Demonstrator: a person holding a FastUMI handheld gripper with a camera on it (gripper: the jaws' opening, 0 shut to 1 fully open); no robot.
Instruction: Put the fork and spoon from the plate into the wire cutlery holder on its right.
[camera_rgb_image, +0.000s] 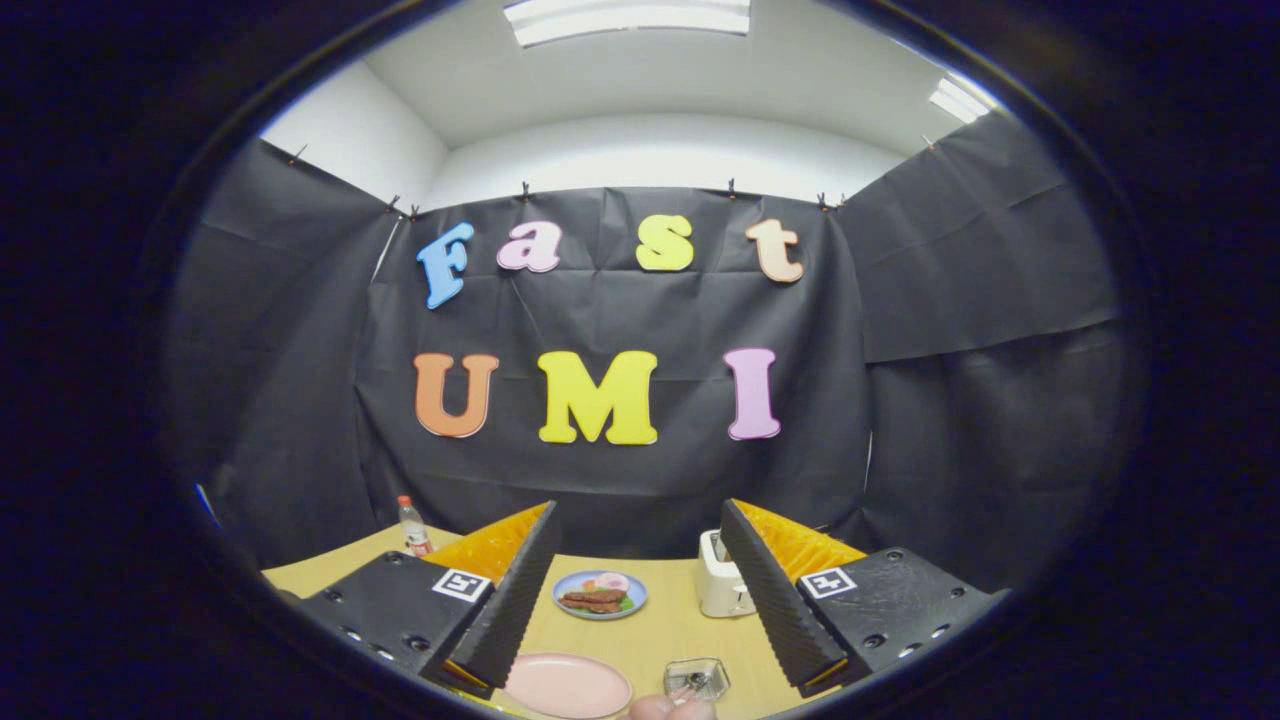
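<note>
Gripper view looks out over a pale wooden surface (680, 625), with the gripper (637, 625) spread wide and pinching nothing. Between the fingers, close in, sits a pink plate (566, 685); its face looks bare, and I cannot make out a fork or spoon lying on it. Just right of the plate is the wire cutlery holder (697, 677), a small clear-sided frame with something metallic glinting inside, too small to tell whether it is cutlery. A person's fingertip (668, 708) shows at the near rim, touching or just beside the holder. Beyond the fingers lies a blue plate of toy food (600, 594), a white toaster (724, 587) to its right, and a bottle (413, 528) far off to the left.

The main risk, as I judge it, is reaching for the wrong plate, since two are in view. A low approach could also knock the light holder, or catch the fingertip beside it.
</note>
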